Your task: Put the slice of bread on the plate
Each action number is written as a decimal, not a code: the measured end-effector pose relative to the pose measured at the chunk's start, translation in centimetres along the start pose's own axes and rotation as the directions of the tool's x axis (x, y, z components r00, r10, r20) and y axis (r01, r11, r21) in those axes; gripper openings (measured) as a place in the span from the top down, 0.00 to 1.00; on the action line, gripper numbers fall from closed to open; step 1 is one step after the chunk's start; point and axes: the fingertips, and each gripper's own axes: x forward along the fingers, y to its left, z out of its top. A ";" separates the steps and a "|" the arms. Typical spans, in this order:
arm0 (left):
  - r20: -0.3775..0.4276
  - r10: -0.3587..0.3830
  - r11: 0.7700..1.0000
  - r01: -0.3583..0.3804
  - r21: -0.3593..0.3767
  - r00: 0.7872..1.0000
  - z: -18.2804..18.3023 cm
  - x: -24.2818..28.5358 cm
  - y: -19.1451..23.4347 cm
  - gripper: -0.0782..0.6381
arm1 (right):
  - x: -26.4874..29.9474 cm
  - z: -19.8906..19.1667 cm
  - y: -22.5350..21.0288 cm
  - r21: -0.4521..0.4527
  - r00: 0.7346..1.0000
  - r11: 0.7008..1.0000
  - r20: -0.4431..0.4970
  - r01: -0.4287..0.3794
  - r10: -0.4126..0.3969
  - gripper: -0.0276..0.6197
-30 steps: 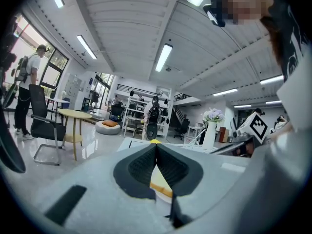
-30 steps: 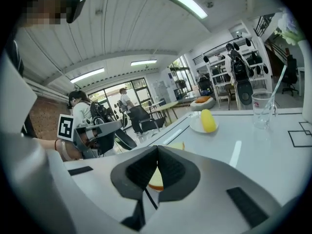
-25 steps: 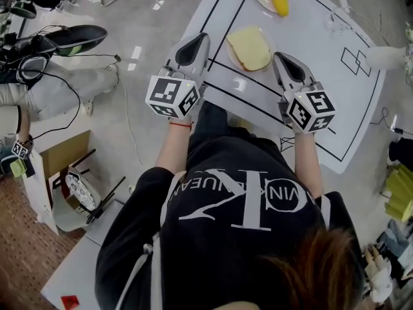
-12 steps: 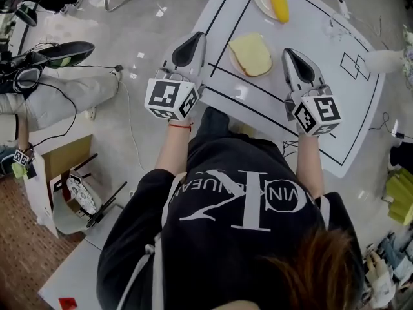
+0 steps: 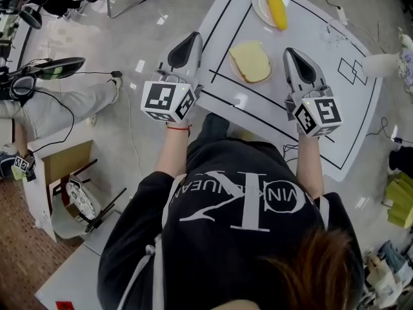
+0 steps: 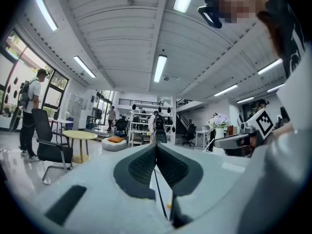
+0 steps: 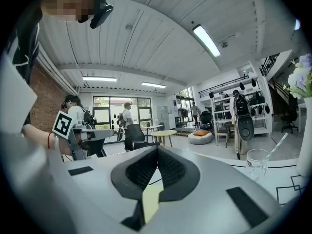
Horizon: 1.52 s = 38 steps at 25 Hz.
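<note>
Head view shows our slice of bread [image 5: 250, 61] lying flat on the plate [image 5: 233, 72], which sits on the white bench [image 5: 310, 118]. Over the last second we have lifted both claws up and away from the plate. The left claw [image 5: 191, 39] now hangs left of the plate and the right claw [image 5: 292, 53] right of it, neither touching it. Each claw is closed tight, pad against pad, with nothing held. We judge the placing done, with only the retreat left.
</note>
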 end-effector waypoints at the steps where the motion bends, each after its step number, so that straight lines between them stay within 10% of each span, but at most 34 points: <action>1: 0.005 0.003 1.000 -0.003 0.000 1.000 0.3 0.0 0.1 0.88 | 0.0 0.2 -0.1 -0.004 1.000 1.000 0.006 0.001 -0.001 0.96; 38: 0.035 0.040 0.999 -0.040 0.005 0.999 1.7 -1.2 0.3 0.88 | -0.2 3.9 0.0 -0.068 0.995 0.998 0.100 0.011 -0.004 0.96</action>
